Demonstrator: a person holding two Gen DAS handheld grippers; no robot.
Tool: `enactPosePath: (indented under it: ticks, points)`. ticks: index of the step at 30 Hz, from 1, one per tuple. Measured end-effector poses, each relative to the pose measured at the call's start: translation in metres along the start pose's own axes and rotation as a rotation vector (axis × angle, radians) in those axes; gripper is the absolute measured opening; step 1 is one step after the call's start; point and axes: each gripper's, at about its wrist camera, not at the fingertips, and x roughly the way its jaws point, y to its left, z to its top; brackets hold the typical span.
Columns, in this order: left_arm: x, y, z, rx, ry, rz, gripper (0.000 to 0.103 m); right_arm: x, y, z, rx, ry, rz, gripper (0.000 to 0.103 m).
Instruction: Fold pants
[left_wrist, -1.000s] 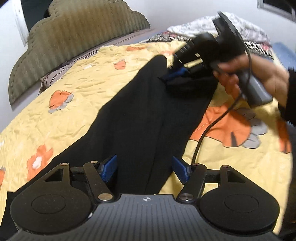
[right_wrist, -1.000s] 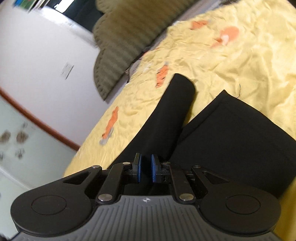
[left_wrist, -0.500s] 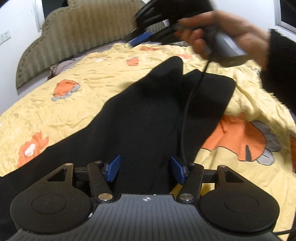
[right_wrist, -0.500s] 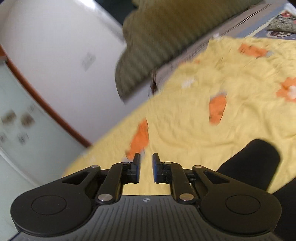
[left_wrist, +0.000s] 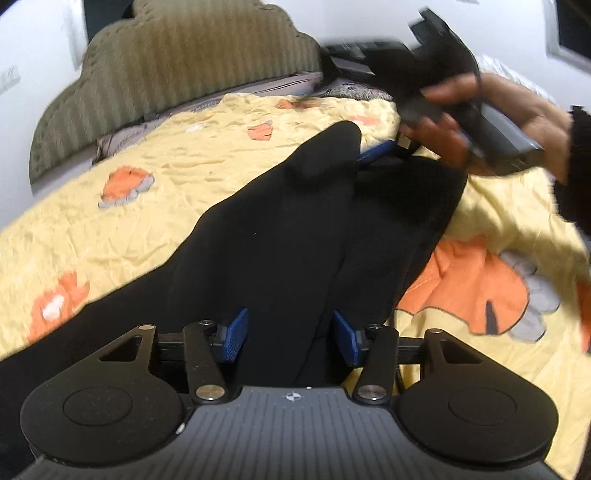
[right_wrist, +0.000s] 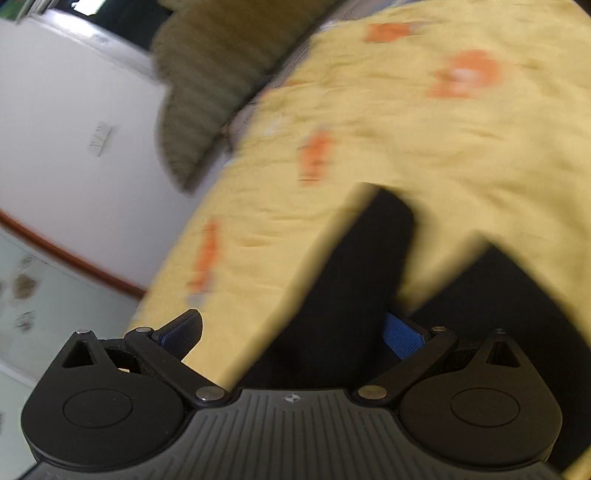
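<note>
The left tongs (left_wrist: 290, 332) are sitting wide apart, gripping nothing, low over the black pants (left_wrist: 280, 236). The blue pads are on either side of the dark cloth, and I think they are waiting there so they can pinch it when it is time to fold.

The pants are lying spread out across the middle of the bed, on the yellow blanket (left_wrist: 147, 199) with orange flowers. One leg is reaching up toward the head of the bed, and the other part is lying flat next to it, toward the right edge.

Farther up, the right tongs (right_wrist: 291, 332) are also spread wide with nothing between them. They are hanging over the far end of the leg, probably so they can grab that end and bring it back over. The person's right hand (left_wrist: 491, 122) is holding the handle there. The picture is blurry.

Past the blanket, the green padded headboard (left_wrist: 177, 74) is standing against the white wall.
</note>
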Motion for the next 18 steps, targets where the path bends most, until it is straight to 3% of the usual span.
enactPosePath:
  ticks: [3, 5, 7, 9, 10, 12, 15, 18]
  points:
    - [0.003, 0.011, -0.002, -0.08, 0.02, -0.023, 0.057, 0.01, 0.049, 0.016, -0.12, 0.01, 0.26, 0.103]
    - [0.004, 0.017, -0.002, -0.128, 0.021, -0.029, 0.057, 0.001, 0.066, 0.023, -0.164, -0.082, 0.219, 0.103]
    - [0.003, 0.021, 0.0, -0.162, 0.015, -0.036, 0.057, -0.01, 0.069, 0.027, -0.22, -0.155, 0.078, 0.103]
    - [0.003, 0.023, -0.001, -0.183, 0.015, -0.047, 0.057, -0.013, 0.059, 0.022, -0.262, -0.158, -0.052, 0.103]
    - [0.004, 0.024, -0.001, -0.191, 0.015, -0.052, 0.057, -0.012, 0.05, 0.017, -0.26, -0.138, -0.068, 0.103]
    - [0.004, 0.024, -0.002, -0.198, 0.015, -0.058, 0.057, -0.01, 0.03, 0.008, -0.199, -0.098, -0.046, 0.094]
    - [0.004, 0.022, -0.002, -0.189, 0.014, -0.053, 0.057, 0.002, 0.011, 0.001, -0.099, -0.044, 0.051, 0.09]
    - [0.003, 0.019, -0.003, -0.172, 0.012, -0.044, 0.057, 0.019, 0.022, 0.004, -0.118, -0.017, 0.078, 0.087]
